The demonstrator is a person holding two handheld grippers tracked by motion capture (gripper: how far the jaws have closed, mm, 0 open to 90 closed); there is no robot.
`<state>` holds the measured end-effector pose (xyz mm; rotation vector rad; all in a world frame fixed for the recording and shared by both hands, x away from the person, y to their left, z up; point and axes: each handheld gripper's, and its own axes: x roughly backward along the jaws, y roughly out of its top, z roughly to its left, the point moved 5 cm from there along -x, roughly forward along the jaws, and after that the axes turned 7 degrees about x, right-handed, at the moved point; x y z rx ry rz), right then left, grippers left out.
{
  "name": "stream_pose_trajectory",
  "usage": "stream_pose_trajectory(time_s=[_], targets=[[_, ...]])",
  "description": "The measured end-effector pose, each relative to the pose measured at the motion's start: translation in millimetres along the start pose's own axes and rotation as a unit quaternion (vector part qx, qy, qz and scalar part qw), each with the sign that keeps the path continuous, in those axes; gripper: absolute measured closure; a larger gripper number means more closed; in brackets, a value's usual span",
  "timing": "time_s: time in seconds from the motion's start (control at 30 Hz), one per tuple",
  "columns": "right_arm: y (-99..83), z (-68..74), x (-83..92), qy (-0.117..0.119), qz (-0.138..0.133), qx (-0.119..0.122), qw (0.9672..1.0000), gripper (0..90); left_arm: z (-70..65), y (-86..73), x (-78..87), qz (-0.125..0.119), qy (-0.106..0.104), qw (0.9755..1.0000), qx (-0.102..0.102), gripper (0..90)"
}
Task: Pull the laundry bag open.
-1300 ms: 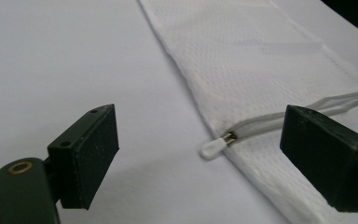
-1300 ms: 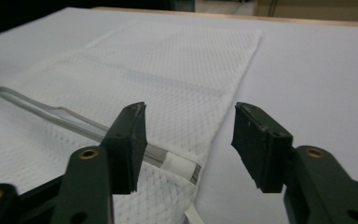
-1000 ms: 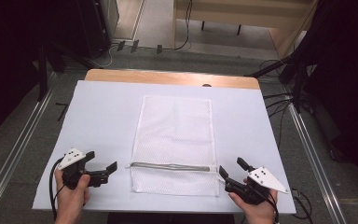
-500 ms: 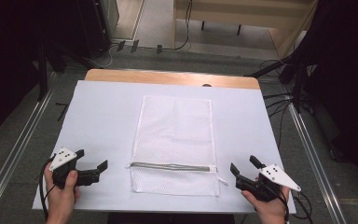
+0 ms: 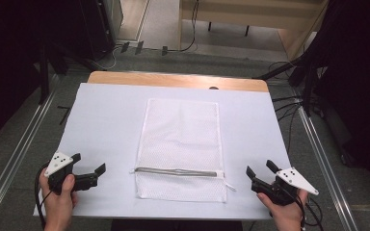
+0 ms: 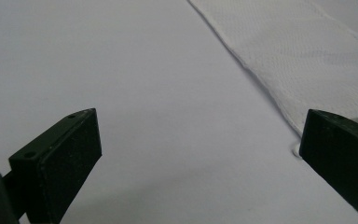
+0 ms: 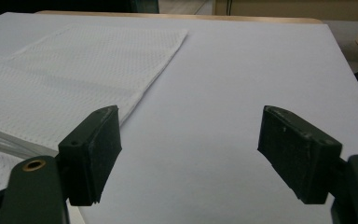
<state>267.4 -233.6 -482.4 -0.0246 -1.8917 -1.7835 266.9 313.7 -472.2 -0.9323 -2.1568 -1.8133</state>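
Both grippers are held low at the table's near corners, left gripper and right gripper spread wide, flanking the mesh bag untouched.

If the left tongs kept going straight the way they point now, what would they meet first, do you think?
Probably the mesh bag. The left tongs point right across the bare sheet toward the bag's left edge near the zipper. In the left gripper view that edge lies just ahead, with nothing between.
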Motion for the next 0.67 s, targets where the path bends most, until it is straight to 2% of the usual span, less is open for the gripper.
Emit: stream_pose_trajectory(time_s=[0.23, 0.43, 0.67], targets=[[-1.2, -6.1, 0.5, -0.007, 0.001, -0.005, 1.0, 22.2, 6.8, 1.2, 3.8, -0.006, 0.01, 0.9999, 0.008, 0.0], [-2.5, -8.1, -0.1, -0.009, 0.004, -0.008, 0.9999, 22.3, 7.4, 1.1, 3.0, -0.008, 0.01, 0.9998, 0.012, 0.0], [-2.5, -7.7, -1.0, -0.009, 0.004, -0.011, 0.9999, 22.4, 7.2, 0.5, 2.2, -0.005, 0.008, 0.9999, 0.007, 0.0]])
